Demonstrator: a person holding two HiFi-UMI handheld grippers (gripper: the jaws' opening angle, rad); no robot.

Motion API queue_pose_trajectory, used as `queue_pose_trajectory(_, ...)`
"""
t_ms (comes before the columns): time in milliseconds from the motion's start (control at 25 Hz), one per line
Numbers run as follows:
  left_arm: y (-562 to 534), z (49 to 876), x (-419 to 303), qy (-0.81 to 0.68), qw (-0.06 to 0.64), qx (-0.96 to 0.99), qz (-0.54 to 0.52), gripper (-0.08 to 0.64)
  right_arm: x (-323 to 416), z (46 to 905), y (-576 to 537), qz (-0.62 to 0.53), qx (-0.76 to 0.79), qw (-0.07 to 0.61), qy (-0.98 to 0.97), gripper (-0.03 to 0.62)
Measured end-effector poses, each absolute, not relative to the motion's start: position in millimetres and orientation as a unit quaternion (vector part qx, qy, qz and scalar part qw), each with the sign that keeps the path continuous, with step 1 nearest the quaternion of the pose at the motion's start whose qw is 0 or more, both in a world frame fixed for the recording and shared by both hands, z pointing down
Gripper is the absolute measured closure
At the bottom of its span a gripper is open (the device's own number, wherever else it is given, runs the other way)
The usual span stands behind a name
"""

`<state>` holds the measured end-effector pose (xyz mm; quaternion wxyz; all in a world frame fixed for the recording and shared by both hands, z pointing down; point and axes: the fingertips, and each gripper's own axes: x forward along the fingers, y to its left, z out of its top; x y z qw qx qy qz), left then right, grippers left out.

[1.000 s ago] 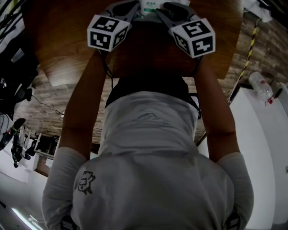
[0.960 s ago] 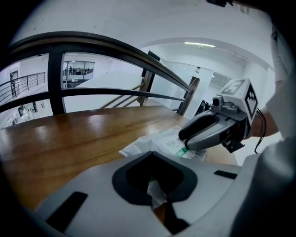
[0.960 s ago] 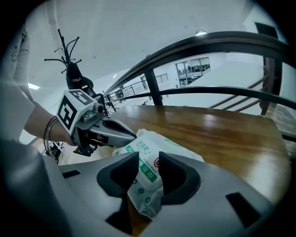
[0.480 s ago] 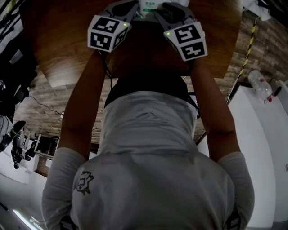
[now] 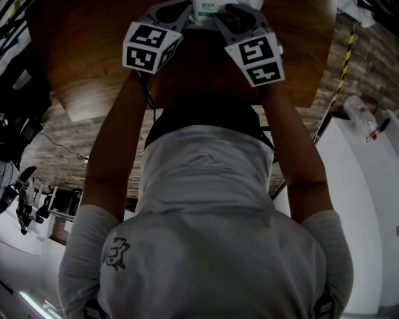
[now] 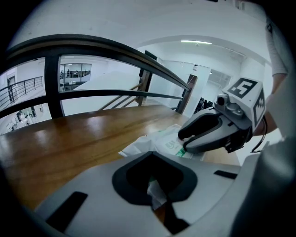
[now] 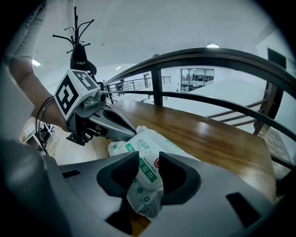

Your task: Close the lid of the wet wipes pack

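The wet wipes pack (image 7: 147, 152), white with green print, lies on the round wooden table (image 7: 217, 139). My right gripper (image 7: 149, 172) is shut on its near end, and the pack's crumpled edge hangs below the pads. My left gripper (image 6: 156, 194) pinches a white edge of the same pack (image 6: 163, 142) between its jaws. In the head view only a sliver of the pack (image 5: 206, 9) shows at the top edge, between the left gripper (image 5: 179, 9) and the right gripper (image 5: 232, 14). Whether the lid is down I cannot tell.
A dark metal railing (image 6: 97, 46) curves behind the table. A plastic bottle (image 5: 361, 119) lies on a white surface to the right. The person's torso and both arms fill most of the head view. A coat stand (image 7: 77, 44) rises behind the left gripper (image 7: 95, 118).
The right gripper's marker cube has rolled and shifted slightly left. The left gripper and the pack have stayed in place.
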<state>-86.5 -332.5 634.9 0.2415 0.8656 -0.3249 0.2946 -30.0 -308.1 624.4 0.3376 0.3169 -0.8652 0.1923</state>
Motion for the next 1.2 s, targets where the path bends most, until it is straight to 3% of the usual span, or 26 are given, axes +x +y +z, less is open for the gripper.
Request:
queue_pose_trajectory(440, -331.3, 634.7, -85.5, -0.316, 0.233, 0.864, 0.316, 0.546, -27.0, 624.0, -307.3, 0.21, 0.294, 0.338, -0.869, 0.448)
queue_pose_trajectory(880, -313.0, 596.0, -94.8, -0.324, 0.224, 0.865, 0.312, 0.546, -13.2, 583.5, -297.8, 0.206, 0.301, 0.306, -0.879, 0.541)
queue_pose_trajectory(1200, -307.8, 538.2, -116.9, -0.337, 0.175, 0.877, 0.295, 0.546, -12.3, 533.0, -284.4, 0.198, 0.317, 0.265, -0.889, 0.549)
